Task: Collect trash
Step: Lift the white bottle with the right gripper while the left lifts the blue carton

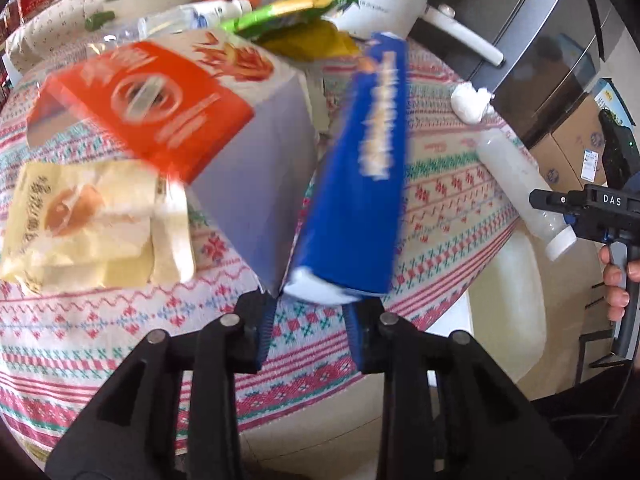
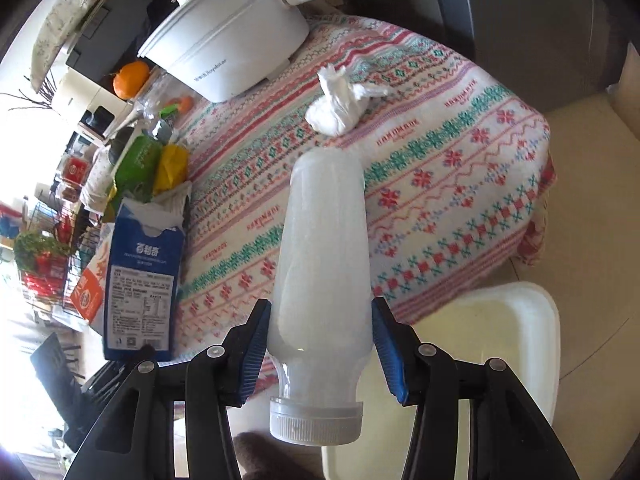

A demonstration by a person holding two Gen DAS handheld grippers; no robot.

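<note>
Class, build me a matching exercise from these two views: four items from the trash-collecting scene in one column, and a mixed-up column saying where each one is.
Items:
1. blue carton
2. white bottle
3. crumpled tissue
4. white pot

Places:
A. lying loose on the tablecloth
B. between the right gripper's fingers
C. standing at the table's far end
D. at the left gripper's fingertips

Pairs: 1-D, 2-B, 3-A, 4-C

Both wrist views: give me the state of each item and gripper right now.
Left gripper: shut on blue carton.
Blue carton: top torn open, lifted, motion-blurred.
Right gripper: shut on white bottle.
White bottle: capped, held cap-first.
Tissue wad: crumpled on tablecloth.
White bin: open.
</note>
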